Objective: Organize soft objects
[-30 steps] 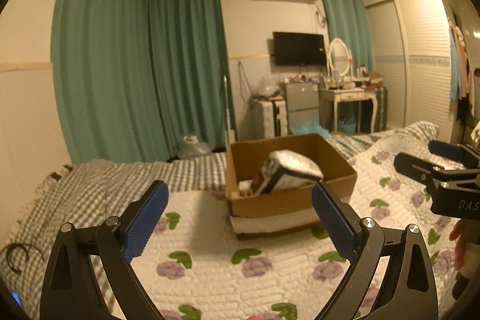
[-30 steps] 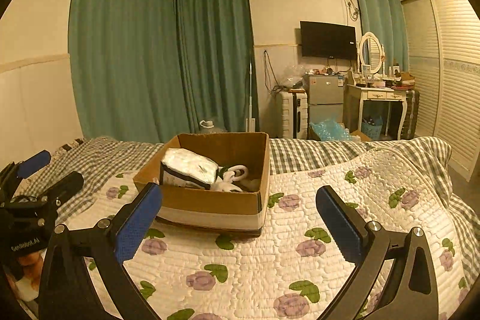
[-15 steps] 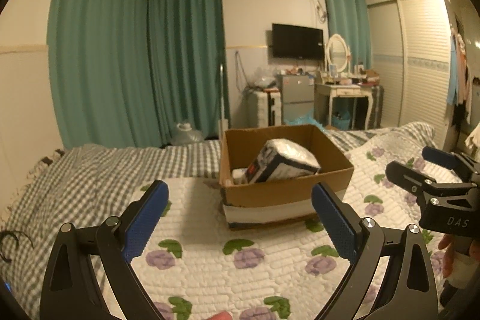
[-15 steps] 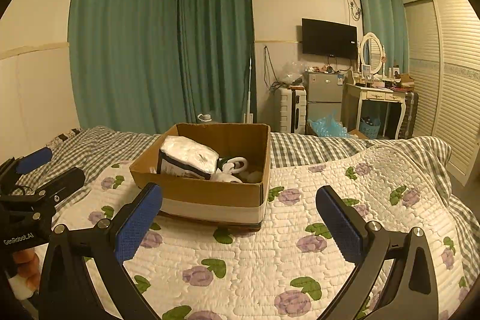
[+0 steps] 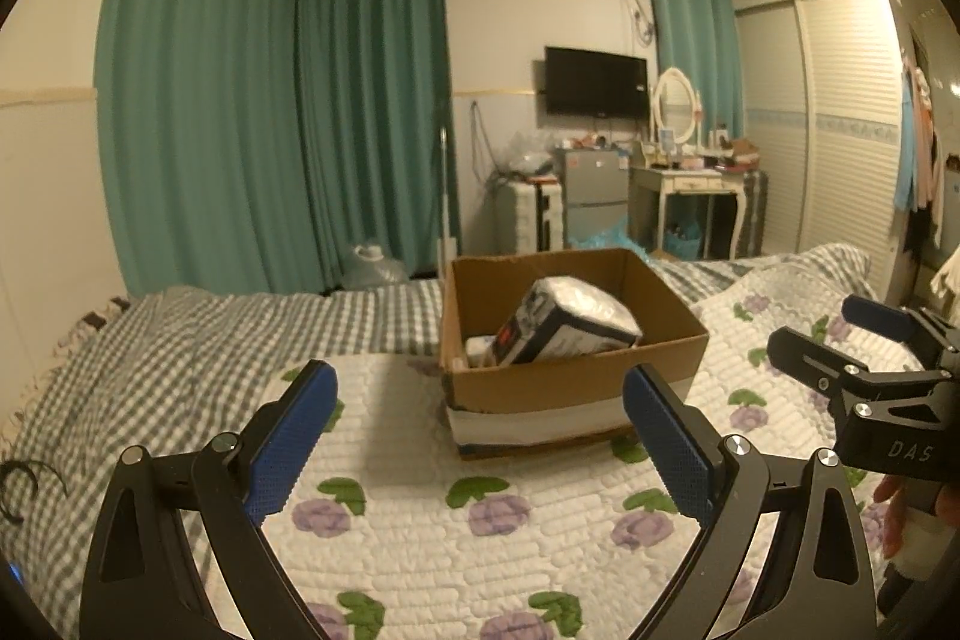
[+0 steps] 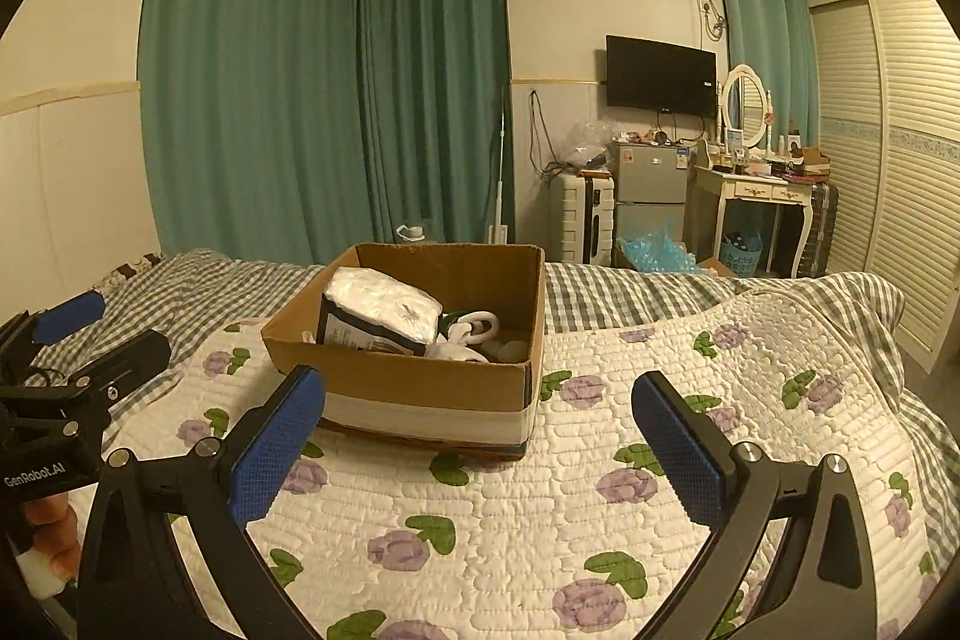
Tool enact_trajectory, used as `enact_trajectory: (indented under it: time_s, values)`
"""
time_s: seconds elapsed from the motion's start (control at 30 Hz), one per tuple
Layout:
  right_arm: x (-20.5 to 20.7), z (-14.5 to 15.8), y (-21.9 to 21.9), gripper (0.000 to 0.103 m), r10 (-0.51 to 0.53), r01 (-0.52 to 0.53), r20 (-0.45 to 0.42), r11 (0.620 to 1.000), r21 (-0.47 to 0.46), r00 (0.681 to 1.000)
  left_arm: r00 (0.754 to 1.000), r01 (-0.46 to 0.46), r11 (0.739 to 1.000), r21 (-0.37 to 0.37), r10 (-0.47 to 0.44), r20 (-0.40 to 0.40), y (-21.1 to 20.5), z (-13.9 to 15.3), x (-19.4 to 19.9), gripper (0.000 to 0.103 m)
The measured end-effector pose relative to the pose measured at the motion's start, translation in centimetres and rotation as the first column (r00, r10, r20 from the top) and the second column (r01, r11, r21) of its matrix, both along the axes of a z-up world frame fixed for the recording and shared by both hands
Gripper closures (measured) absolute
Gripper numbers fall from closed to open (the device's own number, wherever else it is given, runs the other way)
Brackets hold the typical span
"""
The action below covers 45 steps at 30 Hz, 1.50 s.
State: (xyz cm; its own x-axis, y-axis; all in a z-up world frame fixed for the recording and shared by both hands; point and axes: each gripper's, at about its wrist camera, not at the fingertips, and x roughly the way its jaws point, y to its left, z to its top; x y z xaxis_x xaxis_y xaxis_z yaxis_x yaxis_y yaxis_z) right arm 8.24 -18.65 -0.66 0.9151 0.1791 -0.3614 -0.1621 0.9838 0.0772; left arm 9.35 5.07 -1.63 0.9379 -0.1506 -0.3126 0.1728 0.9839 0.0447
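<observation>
A brown cardboard box [image 5: 570, 376] [image 6: 420, 382] stands on the flowered quilt [image 5: 480, 520] [image 6: 510, 520] of a bed. A white and dark soft package [image 5: 570, 328] [image 6: 378, 310] leans inside it, beside white soft items [image 6: 474, 334]. My left gripper [image 5: 480, 430] is open and empty, held above the quilt in front of the box. My right gripper [image 6: 477, 436] is open and empty, also short of the box. Each gripper shows in the other's view: the right one [image 5: 852, 340] at the right edge, the left one [image 6: 96, 334] at the left edge.
A grey checked blanket [image 5: 180, 358] covers the bed's far and left side. Behind the bed are teal curtains [image 5: 270, 100], a suitcase [image 6: 582, 214], a small fridge [image 6: 651, 190], a dressing table [image 6: 762, 196] and a slatted wardrobe [image 6: 900, 160].
Both grippers have risen and tilted up a little, so the box sits lower in both views. Both stay open and empty.
</observation>
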Motion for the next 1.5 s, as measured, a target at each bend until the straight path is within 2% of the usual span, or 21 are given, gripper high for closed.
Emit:
enact_trajectory:
  time_s: [1.5]
  values:
    - [0.41,-0.86,-0.01,0.000,0.011,-0.011,-0.030,1.000,-0.004,0.999,1.000,0.001,1.000,0.002,-0.001,-0.013,-0.53,-0.28,-0.50,0.005]
